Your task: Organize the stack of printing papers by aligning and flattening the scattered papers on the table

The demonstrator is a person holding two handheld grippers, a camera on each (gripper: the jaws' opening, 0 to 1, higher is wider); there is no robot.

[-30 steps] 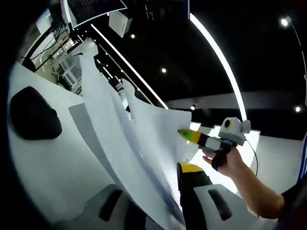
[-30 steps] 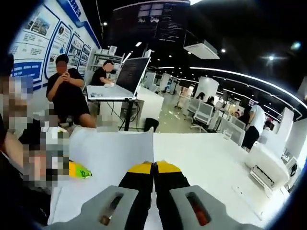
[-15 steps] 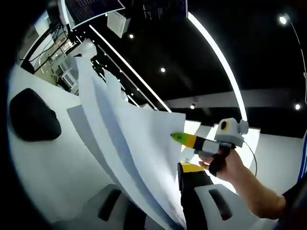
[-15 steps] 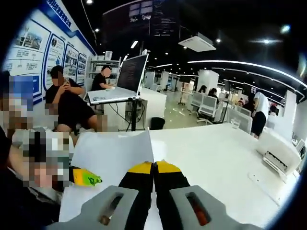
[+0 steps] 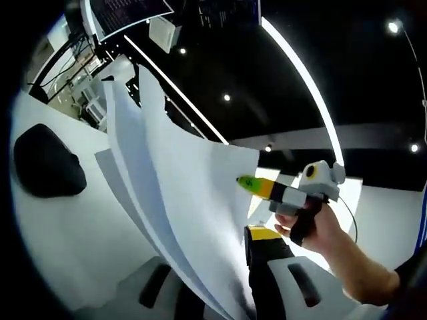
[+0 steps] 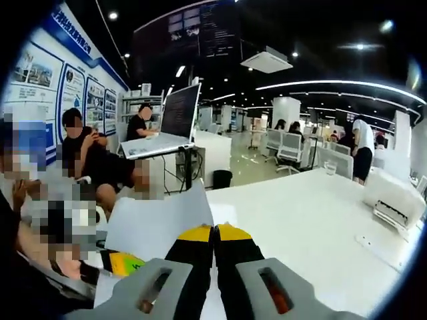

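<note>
The stack of papers point(image 5: 180, 200) is held up off the white table point(image 5: 60, 227), standing on edge. In the left gripper view three separate sheet edges are fanned apart at the top, and the stack's lower part runs down between the left gripper point(image 5: 227, 300)'s two jaws, which are closed on it. At the stack's far edge, the right gripper point(image 5: 248, 183) is seen with its yellow-green tips pinched on the paper, held by a person's hand point(image 5: 317, 227). A dark rounded object point(image 5: 43, 160) lies on the table well apart from the stack, with bare tabletop between.

In the right gripper view, the right gripper point(image 6: 214, 233) has its jaws pressed together on the papers point(image 6: 160, 223), whose top edge is slanted. The left gripper's tip point(image 6: 123, 263) is seen against the stack's lower left. Beyond the stack the table point(image 6: 300, 220) lies open. A laptop point(image 6: 170, 120) on a stand, two seated people and one standing person are seen beyond the stack.
</note>
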